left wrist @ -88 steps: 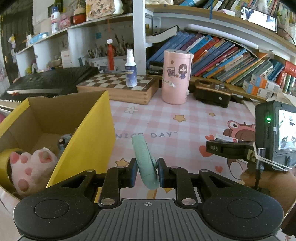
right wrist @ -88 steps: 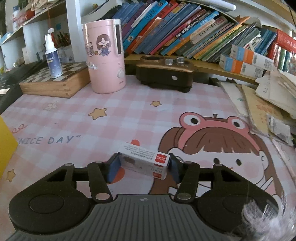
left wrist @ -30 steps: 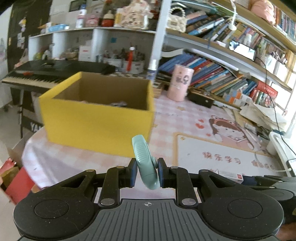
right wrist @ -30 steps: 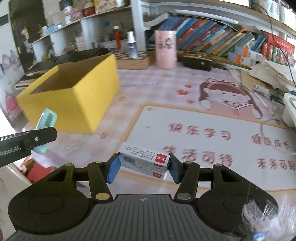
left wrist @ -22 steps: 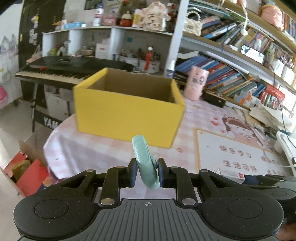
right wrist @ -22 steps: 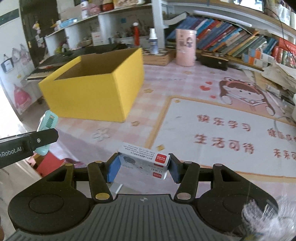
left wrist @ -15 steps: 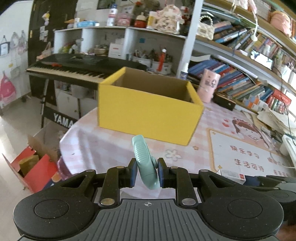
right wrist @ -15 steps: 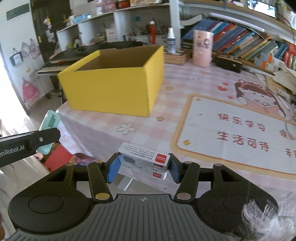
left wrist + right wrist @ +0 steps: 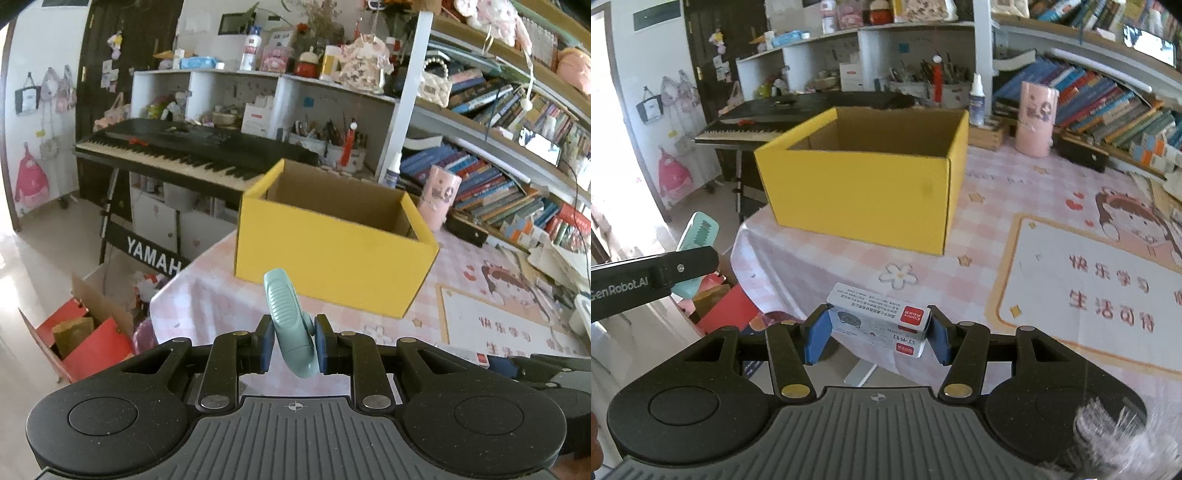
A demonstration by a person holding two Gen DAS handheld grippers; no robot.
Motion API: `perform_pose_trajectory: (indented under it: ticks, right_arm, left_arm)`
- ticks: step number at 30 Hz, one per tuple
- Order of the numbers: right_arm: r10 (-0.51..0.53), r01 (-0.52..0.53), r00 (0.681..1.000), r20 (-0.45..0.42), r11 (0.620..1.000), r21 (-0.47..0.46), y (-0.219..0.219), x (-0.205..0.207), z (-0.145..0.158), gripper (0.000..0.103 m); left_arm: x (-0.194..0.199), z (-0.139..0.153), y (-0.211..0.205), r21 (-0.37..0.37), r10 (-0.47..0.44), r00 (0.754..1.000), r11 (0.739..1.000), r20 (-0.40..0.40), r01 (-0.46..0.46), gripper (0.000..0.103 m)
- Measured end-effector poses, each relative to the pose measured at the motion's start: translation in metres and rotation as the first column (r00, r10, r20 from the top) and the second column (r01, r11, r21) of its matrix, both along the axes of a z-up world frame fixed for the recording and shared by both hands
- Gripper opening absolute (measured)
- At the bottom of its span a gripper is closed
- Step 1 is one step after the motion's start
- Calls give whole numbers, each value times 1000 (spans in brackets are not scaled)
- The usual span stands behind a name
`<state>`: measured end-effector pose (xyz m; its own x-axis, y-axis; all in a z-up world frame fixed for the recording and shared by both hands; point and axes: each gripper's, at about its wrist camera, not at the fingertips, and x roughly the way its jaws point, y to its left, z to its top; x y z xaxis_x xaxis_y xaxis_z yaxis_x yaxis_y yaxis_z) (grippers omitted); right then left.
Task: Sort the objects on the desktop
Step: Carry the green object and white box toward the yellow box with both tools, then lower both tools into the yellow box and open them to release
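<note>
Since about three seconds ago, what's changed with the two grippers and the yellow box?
Both grippers have pulled back from the table: the yellow box, close beside the left gripper before, now sits farther off, with floor in view. Nothing was released. The left still clamps the teal clip, and the right gripper still holds the small white box.

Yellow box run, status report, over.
Left gripper shut on teal clip. Right gripper shut on staple box. Yellow box ahead, open, path unobstructed.
</note>
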<state>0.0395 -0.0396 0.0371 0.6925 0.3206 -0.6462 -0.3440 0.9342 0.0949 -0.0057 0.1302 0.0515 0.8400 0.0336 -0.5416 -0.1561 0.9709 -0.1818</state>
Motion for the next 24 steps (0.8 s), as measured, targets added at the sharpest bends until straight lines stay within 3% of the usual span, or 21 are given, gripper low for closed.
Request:
perform_pose_trajectory:
  ticks: [11,19,24]
  right_arm:
    - [54,-55,994,97,998,5,9,38,28,52]
    - [110,-105,972,208,994,-37,11,89,50,52]
    - [144,-133,964,224,989,-64,5,125,54,52]
  left_arm:
    - [41,25,3,30,6,994,999,106,-9,21]
    - [97,31,-4,24,17,990,1000,138,-20,21]
    - [130,30,-12,17,27,989,999,144,-30,21]
